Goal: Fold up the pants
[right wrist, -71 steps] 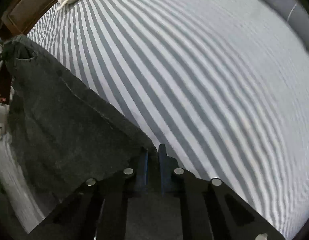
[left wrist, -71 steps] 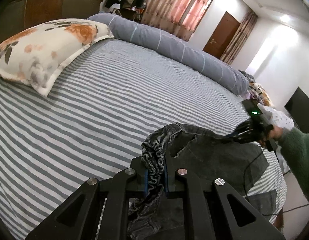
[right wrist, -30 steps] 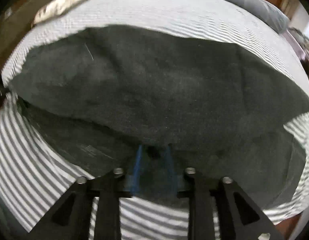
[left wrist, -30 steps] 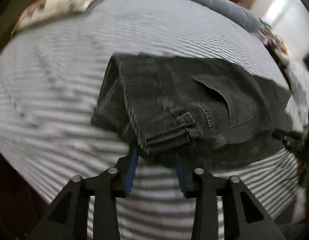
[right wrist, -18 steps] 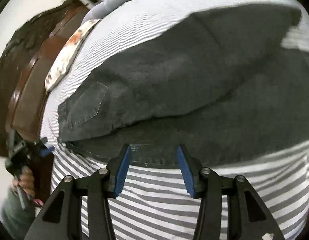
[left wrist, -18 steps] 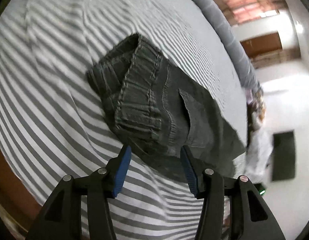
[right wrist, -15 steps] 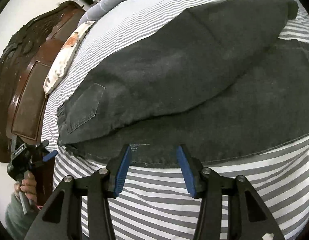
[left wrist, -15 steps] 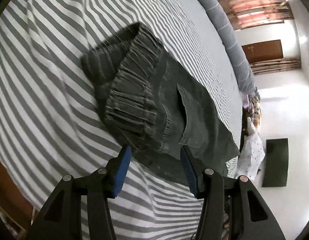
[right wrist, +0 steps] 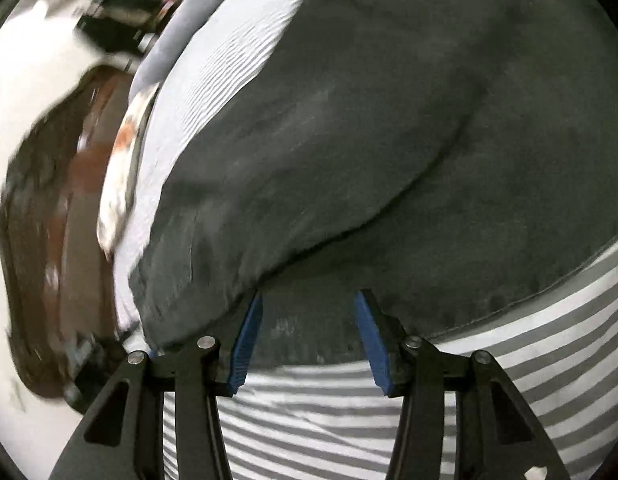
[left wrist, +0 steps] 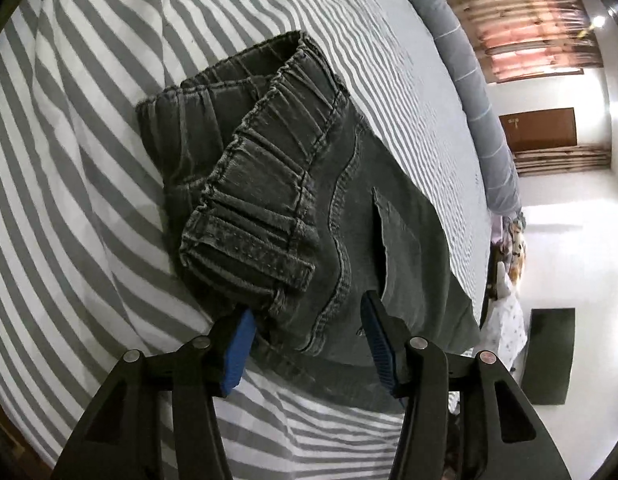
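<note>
Pants [left wrist: 309, 208] lie folded on the striped bed [left wrist: 69, 160], dark grey denim, elastic waistband end toward the left tool [left wrist: 305, 344]. Left tool's blue pads stand apart, nothing pinched; waistband corner and side seam sit just ahead of and partly between the fingers, left pad [left wrist: 239, 354] right at the fabric edge. Can't tell if that pad touches the cloth.

Right wrist view is motion-blurred. Right tool [right wrist: 307, 338] is also spread, pads not pressing anything. Pants [right wrist: 389, 140] fill most of that view, upper layer folded over the lower; lower layer's edge runs across the gap between the fingers, bare stripes of the bed [right wrist: 309, 420] below it. Wooden headboard [right wrist: 49, 220] and a floral pillow [right wrist: 125, 160] show at the left, smeared.
</note>
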A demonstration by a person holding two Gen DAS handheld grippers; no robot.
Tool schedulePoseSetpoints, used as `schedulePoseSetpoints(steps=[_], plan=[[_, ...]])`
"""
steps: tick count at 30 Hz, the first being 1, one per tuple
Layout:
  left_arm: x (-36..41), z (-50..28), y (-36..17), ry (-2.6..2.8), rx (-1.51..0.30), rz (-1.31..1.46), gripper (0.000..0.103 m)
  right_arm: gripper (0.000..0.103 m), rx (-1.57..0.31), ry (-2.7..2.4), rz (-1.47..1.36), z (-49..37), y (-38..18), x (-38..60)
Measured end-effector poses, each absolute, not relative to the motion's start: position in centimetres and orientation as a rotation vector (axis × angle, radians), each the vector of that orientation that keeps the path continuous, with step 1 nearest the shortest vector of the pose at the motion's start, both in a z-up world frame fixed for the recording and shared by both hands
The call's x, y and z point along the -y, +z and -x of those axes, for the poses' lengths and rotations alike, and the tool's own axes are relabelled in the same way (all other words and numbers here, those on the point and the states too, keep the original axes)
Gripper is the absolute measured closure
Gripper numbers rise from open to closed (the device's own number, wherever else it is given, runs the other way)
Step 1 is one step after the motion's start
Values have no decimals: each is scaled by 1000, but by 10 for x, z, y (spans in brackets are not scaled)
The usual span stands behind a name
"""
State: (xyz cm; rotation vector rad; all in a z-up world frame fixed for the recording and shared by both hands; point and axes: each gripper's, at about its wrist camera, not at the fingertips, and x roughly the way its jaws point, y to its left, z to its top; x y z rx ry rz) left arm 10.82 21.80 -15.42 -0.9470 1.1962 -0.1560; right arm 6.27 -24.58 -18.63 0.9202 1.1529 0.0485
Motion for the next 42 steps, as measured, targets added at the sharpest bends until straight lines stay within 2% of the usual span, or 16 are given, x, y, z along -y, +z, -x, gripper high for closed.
schedulePoseSetpoints(steps=[2, 4, 5, 12, 15, 20, 25, 34, 42], plan=[[-215, -111, -153, -153, -1186, 910, 62, 56, -1132, 13, -988, -63, -193, 257], [-218, -111, -153, -161, -1171, 894, 77, 56, -1101, -31, -1062, -62, -200, 270], [-220, -111, -152, -162, -1159, 893, 80, 57, -1094, -46, -1084, -63, -203, 275], [-210, -121, -140, -174, -1134, 796, 82, 62, -1076, -102, -1151, -79, -214, 290], [-209, -125, -135, -177, -1129, 769, 83, 74, -1045, -88, -1123, -82, -205, 290], [-212, -128, -134, -180, -1132, 766, 83, 78, -1060, -104, -1100, -93, -206, 292], [-223, -134, -136, -198, -1150, 755, 83, 96, -1047, -117, -1079, -95, -202, 299], [-224, -146, -107, -257, -1084, 571, 84, 98, -1006, -42, -791, -67, -134, 263], [-231, -154, -147, -200, -1228, 527, 84, 99, -1109, -51, -729, -54, -163, 241]])
